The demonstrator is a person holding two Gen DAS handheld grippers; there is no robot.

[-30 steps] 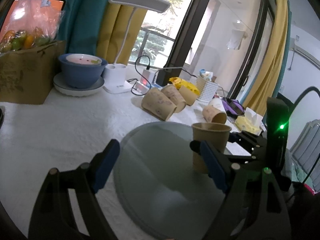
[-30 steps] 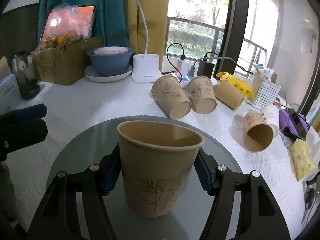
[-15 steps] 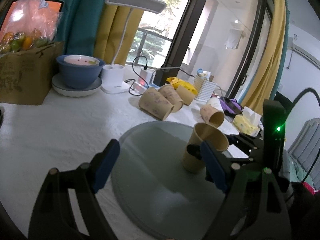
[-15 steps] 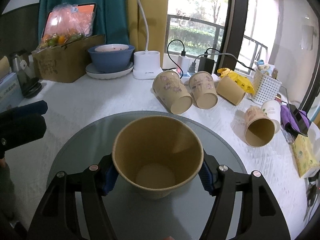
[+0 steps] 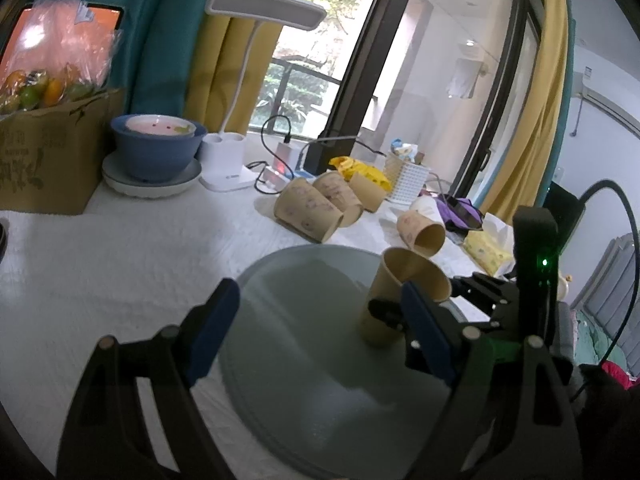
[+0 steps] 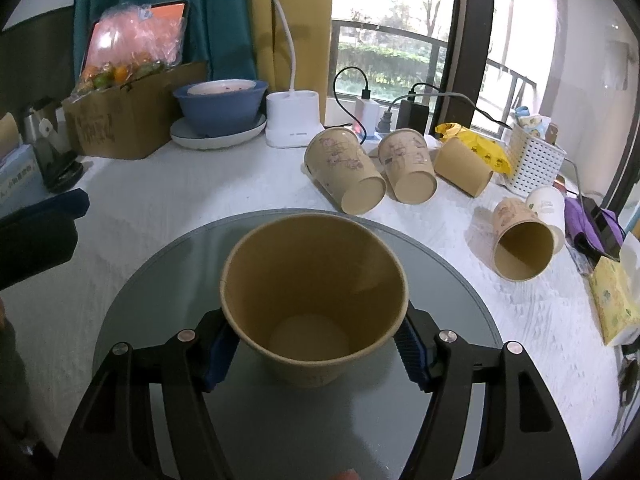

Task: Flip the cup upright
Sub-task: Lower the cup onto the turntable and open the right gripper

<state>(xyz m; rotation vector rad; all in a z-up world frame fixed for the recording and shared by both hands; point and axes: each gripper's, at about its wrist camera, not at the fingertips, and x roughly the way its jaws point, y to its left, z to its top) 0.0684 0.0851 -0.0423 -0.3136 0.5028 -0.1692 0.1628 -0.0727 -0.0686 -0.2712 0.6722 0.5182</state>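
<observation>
One broad grey disc (image 6: 460, 300) lies on the near part of the white-clothed table (image 6: 168, 208), likely as the flat stage for the flip, which keeps the job away from the loose cups (image 6: 344, 172) lying on their sides at the far right. The brown paper cup (image 6: 314, 300) is on that disc, mouth up but leaning toward the right-wrist camera, its base low near the glass; whether it touches is unclear. The right gripper (image 6: 314, 346) clamps it from both sides, blue pads pressed to the wall, probably to steer the tilt. The left gripper (image 5: 320, 332) hangs spread and empty at the near left, seemingly in reserve. A second ago the cup stood straight with its printed side showing; now its inside and pale bottom face the lens.
</observation>
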